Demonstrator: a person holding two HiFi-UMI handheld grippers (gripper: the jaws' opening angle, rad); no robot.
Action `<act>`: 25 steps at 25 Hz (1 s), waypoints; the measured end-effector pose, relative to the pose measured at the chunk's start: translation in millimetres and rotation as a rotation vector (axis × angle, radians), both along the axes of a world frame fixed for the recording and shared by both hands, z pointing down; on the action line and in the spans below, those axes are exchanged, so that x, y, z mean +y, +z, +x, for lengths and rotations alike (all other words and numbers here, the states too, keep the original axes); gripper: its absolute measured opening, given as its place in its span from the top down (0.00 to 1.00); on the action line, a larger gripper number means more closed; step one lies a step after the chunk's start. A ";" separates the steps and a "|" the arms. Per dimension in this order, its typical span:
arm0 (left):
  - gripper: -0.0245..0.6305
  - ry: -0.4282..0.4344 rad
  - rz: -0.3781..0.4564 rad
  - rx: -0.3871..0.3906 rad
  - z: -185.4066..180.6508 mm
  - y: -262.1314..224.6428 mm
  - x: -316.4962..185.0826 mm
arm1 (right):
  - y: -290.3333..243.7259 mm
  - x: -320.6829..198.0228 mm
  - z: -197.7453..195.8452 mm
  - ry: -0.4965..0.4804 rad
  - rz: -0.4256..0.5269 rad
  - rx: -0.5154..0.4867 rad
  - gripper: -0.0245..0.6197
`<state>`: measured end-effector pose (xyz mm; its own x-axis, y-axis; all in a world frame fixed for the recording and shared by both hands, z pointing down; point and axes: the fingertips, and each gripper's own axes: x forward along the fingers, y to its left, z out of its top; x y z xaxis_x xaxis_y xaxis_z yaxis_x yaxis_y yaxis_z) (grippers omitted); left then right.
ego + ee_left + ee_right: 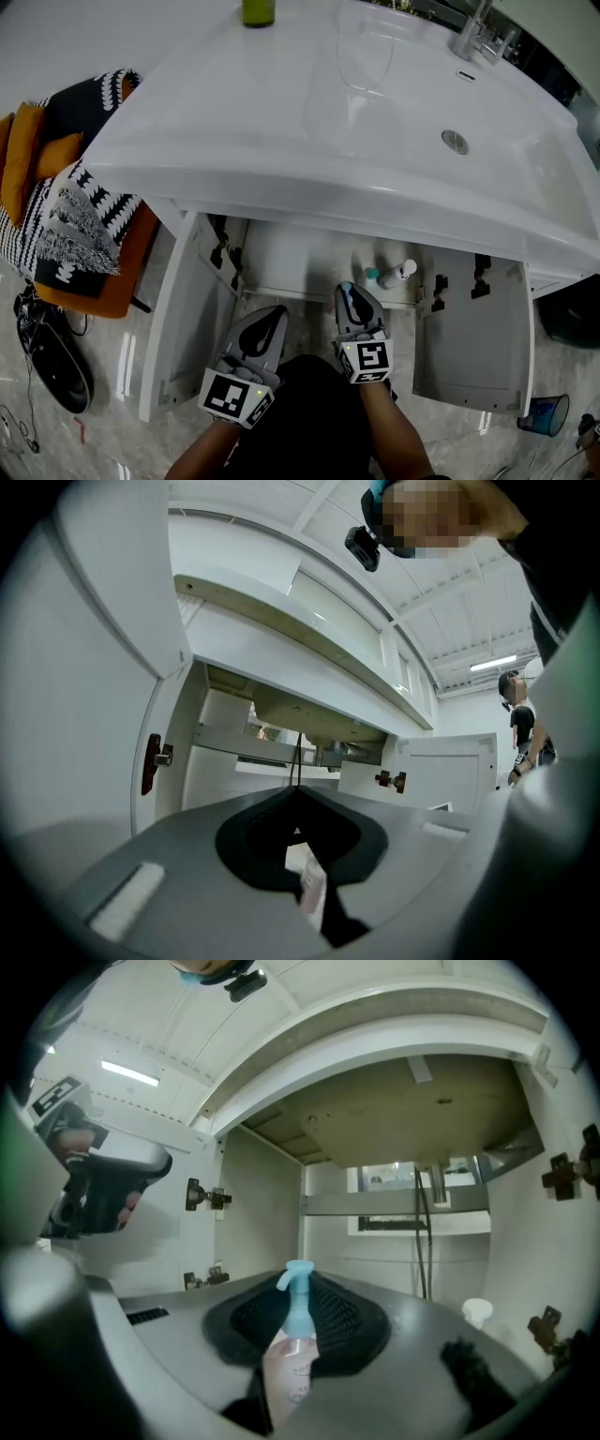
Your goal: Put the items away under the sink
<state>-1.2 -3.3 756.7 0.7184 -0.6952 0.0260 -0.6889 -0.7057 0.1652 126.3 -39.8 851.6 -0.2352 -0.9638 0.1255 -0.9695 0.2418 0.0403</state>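
Pump bottle (286, 1372) is in the right hand-held gripper (352, 295). The jaws are closed partway on its body, and the blue pump head sticks out past the fingertips. So its long axis runs along the jaws, pump end first, aimed into the open cabinet (281, 258) under the sink (281, 122).

That's the bit that matters for the next move, imo. The cabinet's floor is straight ahead of that gripper, which is roughly level and right at the cabinet's mouth. Both doors are swung wide, so nothing blocks the way in.

One thing to watch: there's already a white-capped bottle (398, 273) inside, toward the cabinet's right side, ahead and a little right of the jaws. I'd guess the free spot is centre or left of it. Since the bottle rides lying along the jaws, it probably needs tipping upright before it's let go, otherwise it ends up on its side.

Left hand-held gripper (274, 314) sits just beside the right one, a bit further back from the cabinet, so the right hand is the nearer one. Its jaws look closed down narrow, with some thin white packet (307, 881) pinched between them. I can't tell what it actually is. Looks like it's waiting its turn, pointed at the cabinet's left half.
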 end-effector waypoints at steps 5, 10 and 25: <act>0.95 0.005 -0.007 0.003 -0.7 0.8 -2.7 | 4.9 -18.6 -3.9 -0.003 0.001 0.002 0.85; 0.95 0.012 -0.009 0.004 0.6 3.0 -4.1 | 14.1 -35.3 -4.3 -0.001 -0.002 0.007 0.85; 0.95 0.018 -0.012 0.004 -2.7 5.1 -9.0 | 24.1 -75.5 -11.7 0.008 0.012 0.001 0.85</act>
<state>-3.9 -12.3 761.8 0.7306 -0.6821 0.0318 -0.6758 -0.7156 0.1765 114.6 -115.3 875.7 -0.2273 -0.9671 0.1141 -0.9713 0.2335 0.0445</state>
